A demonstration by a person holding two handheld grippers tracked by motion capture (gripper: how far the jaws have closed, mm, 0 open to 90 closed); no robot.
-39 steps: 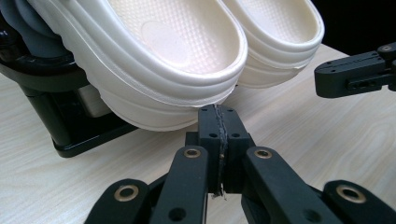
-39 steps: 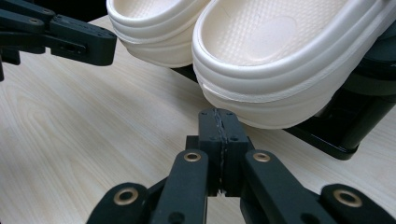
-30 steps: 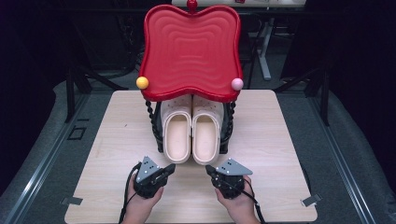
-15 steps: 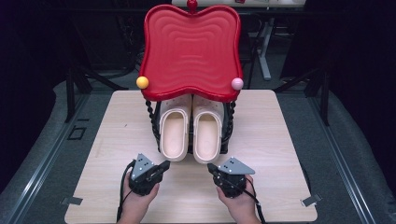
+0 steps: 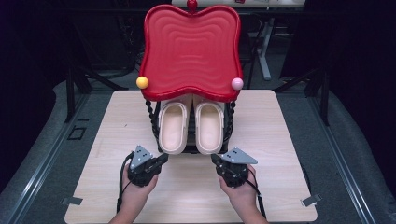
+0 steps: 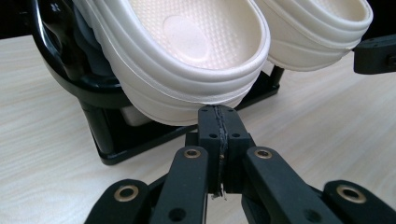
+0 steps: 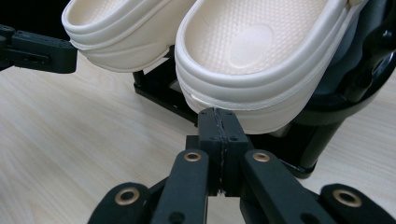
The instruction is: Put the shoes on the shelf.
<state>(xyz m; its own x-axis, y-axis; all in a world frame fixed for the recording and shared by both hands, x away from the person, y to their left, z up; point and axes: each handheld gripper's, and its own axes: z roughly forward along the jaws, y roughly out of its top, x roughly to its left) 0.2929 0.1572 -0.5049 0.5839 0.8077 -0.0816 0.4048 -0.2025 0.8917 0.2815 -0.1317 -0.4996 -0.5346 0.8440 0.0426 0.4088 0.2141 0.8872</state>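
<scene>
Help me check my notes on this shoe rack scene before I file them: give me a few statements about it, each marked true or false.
1. Two cream clogs sit side by side on the black rack. True.
2. The left gripper is shut on a clog. False: its jaws are shut on nothing, just short of the left clog's heel.
3. The right gripper has its jaws shut. True.
4. The red tray lies flat on the table. False: it sits on top of the rack, above the clogs.
5. A yellow ball and a pink ball sit at the tray's front corners. True.
</scene>
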